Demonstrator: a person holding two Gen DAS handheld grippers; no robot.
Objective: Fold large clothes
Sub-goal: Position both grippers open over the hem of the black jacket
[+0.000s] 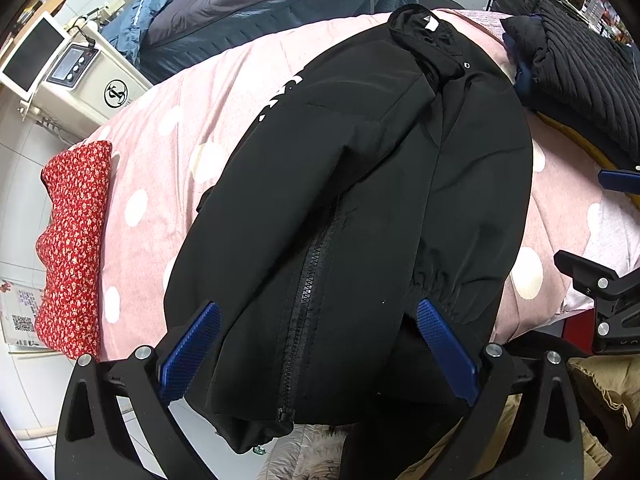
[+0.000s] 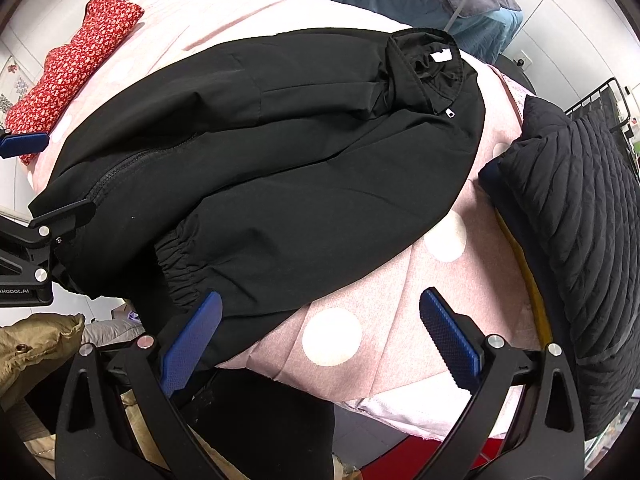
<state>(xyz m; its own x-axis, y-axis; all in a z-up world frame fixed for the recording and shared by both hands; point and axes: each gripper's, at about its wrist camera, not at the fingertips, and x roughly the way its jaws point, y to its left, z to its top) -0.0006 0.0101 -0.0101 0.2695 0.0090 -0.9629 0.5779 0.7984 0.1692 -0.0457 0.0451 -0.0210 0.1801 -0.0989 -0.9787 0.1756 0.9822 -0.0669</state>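
A black zip jacket (image 1: 360, 184) lies on the pink polka-dot bed cover (image 1: 160, 168), collar far, hem toward me, both sleeves folded in over the front. My left gripper (image 1: 318, 320) is open, its blue pads (image 1: 192, 352) straddling the hem around the zipper (image 1: 304, 304) without closing on it. In the right wrist view the jacket (image 2: 280, 160) fills the middle. My right gripper (image 2: 320, 312) is open over the bed cover (image 2: 400, 300) beside the jacket's elastic cuff (image 2: 180, 264). Each gripper shows at the other view's edge.
A folded red floral garment (image 1: 72, 248) lies at the bed's left edge. A black quilted jacket (image 1: 584, 88) is stacked at the right, also in the right wrist view (image 2: 580, 220). A beige machine with a screen (image 1: 76, 76) stands beyond the bed.
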